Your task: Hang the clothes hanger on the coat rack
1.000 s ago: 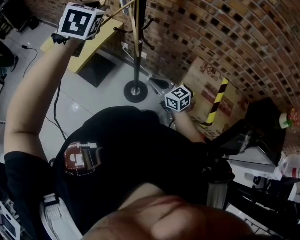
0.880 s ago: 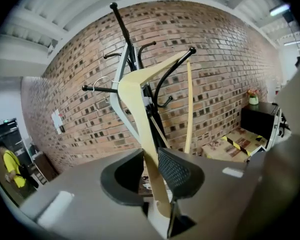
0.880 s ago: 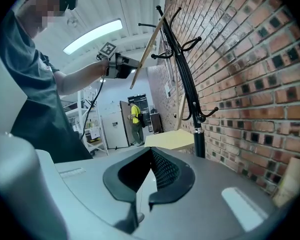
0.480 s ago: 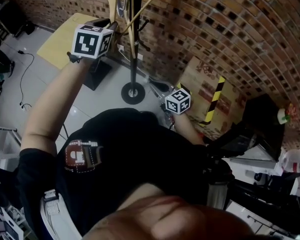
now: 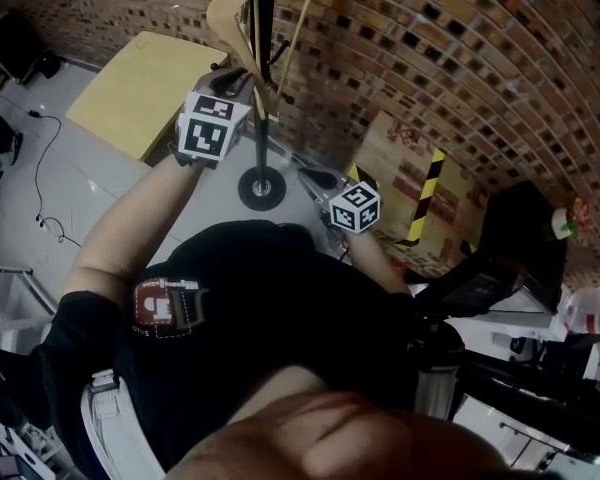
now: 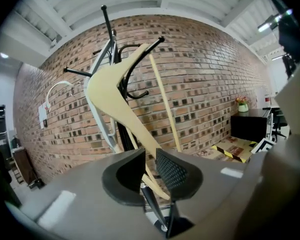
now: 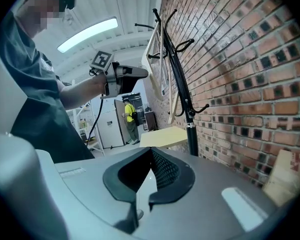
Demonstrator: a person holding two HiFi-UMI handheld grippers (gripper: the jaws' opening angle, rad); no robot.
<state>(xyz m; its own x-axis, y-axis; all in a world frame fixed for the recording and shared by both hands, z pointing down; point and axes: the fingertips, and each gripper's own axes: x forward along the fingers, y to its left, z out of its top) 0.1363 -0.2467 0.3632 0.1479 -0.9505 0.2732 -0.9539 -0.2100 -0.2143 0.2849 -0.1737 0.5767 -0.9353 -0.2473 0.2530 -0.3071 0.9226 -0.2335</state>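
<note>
A pale wooden clothes hanger [image 5: 230, 13] [image 6: 115, 94] [image 7: 157, 49] hangs tilted from the top hooks of the black coat rack [image 5: 263, 118] [image 6: 107, 29] [image 7: 182, 84]. My left gripper [image 5: 242, 76] [image 6: 150, 156] is raised beside the hanger's lower arm. Its jaws have just been closing and stand narrowly open. The hanger's arm shows through the gap, beyond the pads, and they do not press on it. My right gripper [image 5: 325, 180] [image 7: 149, 156] is held low near the rack's base, slightly open with nothing between its jaws.
The rack's round base [image 5: 262, 186] stands on the floor by the brick wall [image 5: 460, 58]. A yellow tabletop [image 5: 140, 93] lies to the left. A cardboard box with yellow-black tape [image 5: 410, 183] leans on the wall, next to a black cabinet [image 5: 525, 233]. Far back stands a person in a yellow vest [image 7: 129, 115].
My left gripper has come down from high up and in towards the rack's pole, while the hanger stays up on the rack. The right gripper has kept still.
</note>
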